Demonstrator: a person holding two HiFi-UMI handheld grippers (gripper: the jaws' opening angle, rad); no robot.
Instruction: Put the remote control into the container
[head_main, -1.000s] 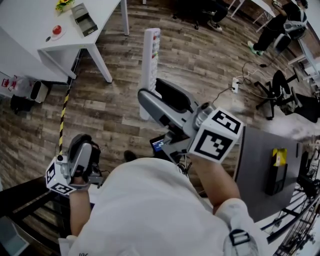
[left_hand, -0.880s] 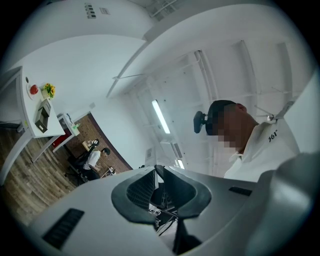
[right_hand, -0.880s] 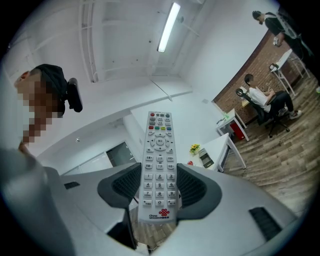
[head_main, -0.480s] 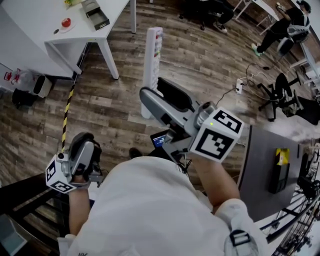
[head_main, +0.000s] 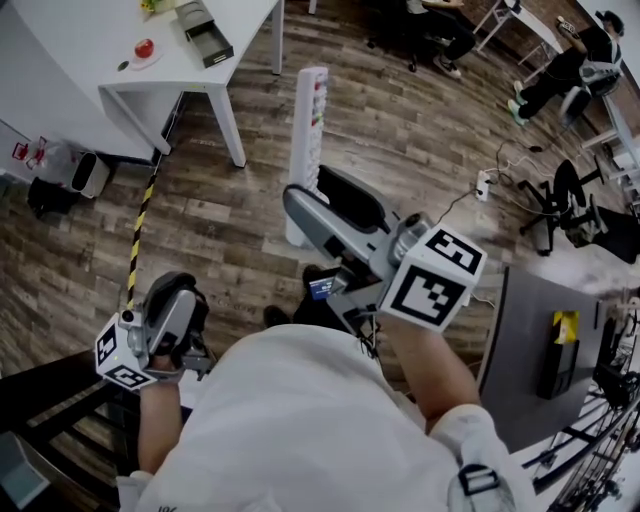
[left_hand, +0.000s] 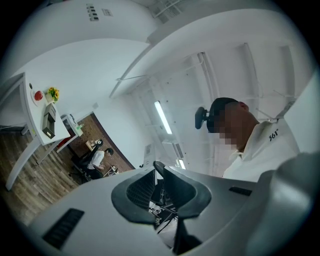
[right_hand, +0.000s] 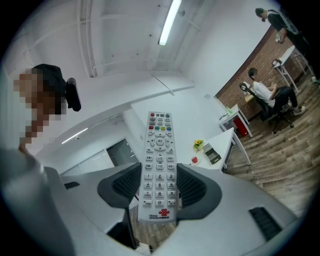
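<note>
"Black bumpy pads (right_hand: 125, 187) on the right gripper (right_hand: 159, 184), what do they hold?"

"The remote (right_hand: 159, 160). They press on its two long sides, down near the end with the red mark. That end sticks back a bit past the pads."

"Will it be hard to carry?"

"I think not. It looks like hard white plastic, light and stiff, so it should not bend. But the sides look smooth, and most of it sticks out past the pads. It may tip or slide if the squeeze gets weak. A hold closer to the middle would be steadier, I think."

"Which way does it point?"

"Its long line runs straight out from the gripper, away from the person. The end with the coloured buttons is the far end. The buttons face the gripper's camera. In the head view it is up in the air over the wood floor (head_main: 420, 130), touching nothing else."

"And the left gripper (left_hand: 159, 172)?"

"Its pads are closed together with nothing in them. It hangs low at the person's side."

"Where is the container?"

"I cannot tell. A grey box (head_main: 206, 42) sits on the white table (head_main: 70, 70), well apart from the remote. That may be it."
</note>
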